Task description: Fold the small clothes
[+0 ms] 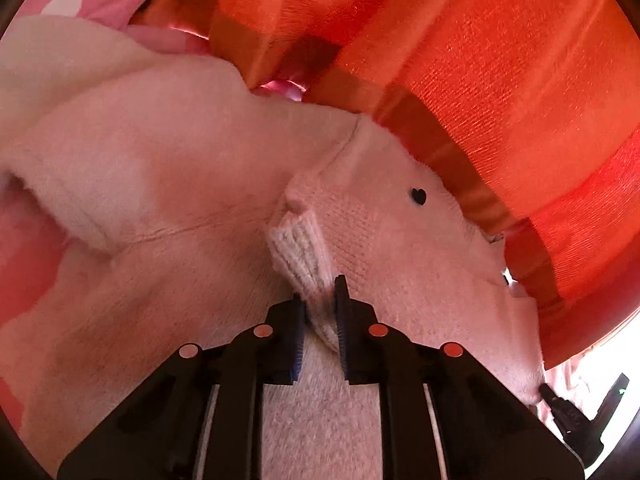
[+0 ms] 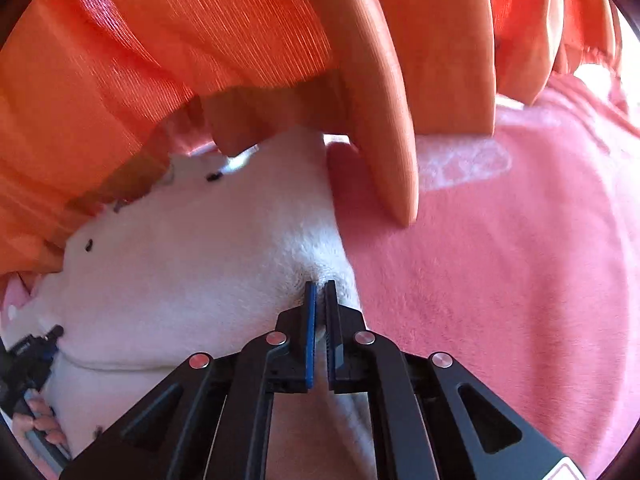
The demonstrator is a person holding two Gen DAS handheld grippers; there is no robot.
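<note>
A small cream knit garment [image 1: 200,168] with tiny black hearts [image 1: 418,196] hangs stretched between both grippers above a pink blanket. My left gripper [image 1: 320,300] is shut on a ribbed edge [image 1: 300,248] of the garment. My right gripper [image 2: 320,292] is shut on a bunched edge of the same garment [image 2: 200,264]. The right gripper also shows at the lower right of the left wrist view [image 1: 576,416], and the left gripper at the lower left of the right wrist view [image 2: 28,360], held by a hand.
An orange curtain [image 1: 480,60] hangs close behind the garment and fills the top of both views [image 2: 160,40]. A pink fleece blanket [image 2: 500,260] lies under and to the right. A pink cloth with a white dot [image 1: 80,0] lies at the far left.
</note>
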